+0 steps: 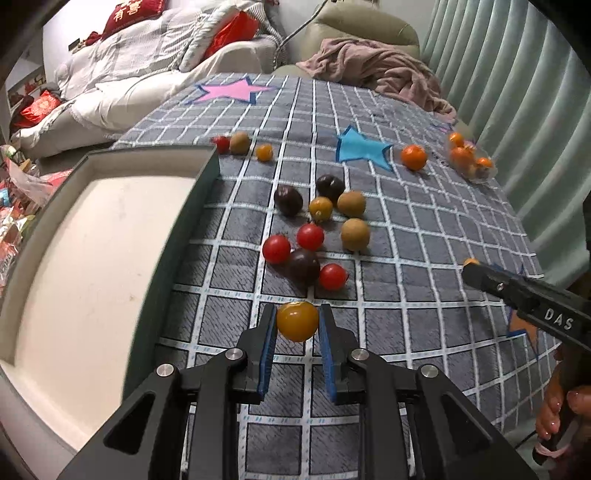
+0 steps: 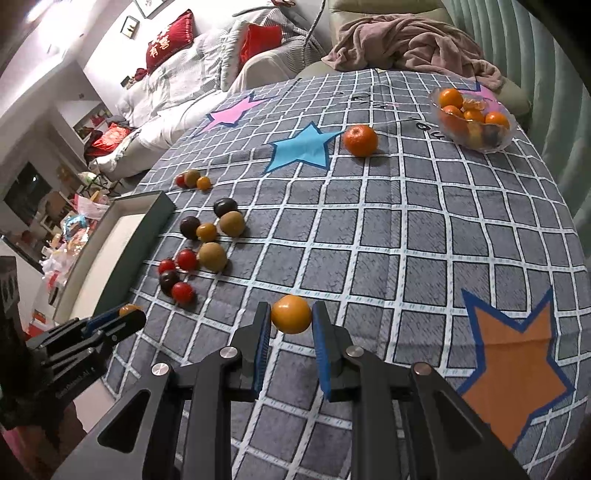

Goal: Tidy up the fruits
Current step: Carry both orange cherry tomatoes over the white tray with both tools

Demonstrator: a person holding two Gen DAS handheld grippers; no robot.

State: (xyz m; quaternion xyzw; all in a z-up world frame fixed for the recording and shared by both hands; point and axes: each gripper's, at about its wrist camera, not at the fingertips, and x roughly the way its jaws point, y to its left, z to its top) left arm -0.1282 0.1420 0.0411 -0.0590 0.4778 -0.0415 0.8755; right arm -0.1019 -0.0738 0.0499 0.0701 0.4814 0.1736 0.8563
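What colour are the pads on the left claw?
Blue pads on a black left claw; clearest in the left wrist view.

Even indoor light, soft shadows under the fruit, strong fisheye bending — dark corners, edges were blurred, upper-left wall (image 2: pixel 44 22) glared.

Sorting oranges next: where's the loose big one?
In the right wrist view, the loose orange sits far up the tablecloth, between the blue star and glass bowl.
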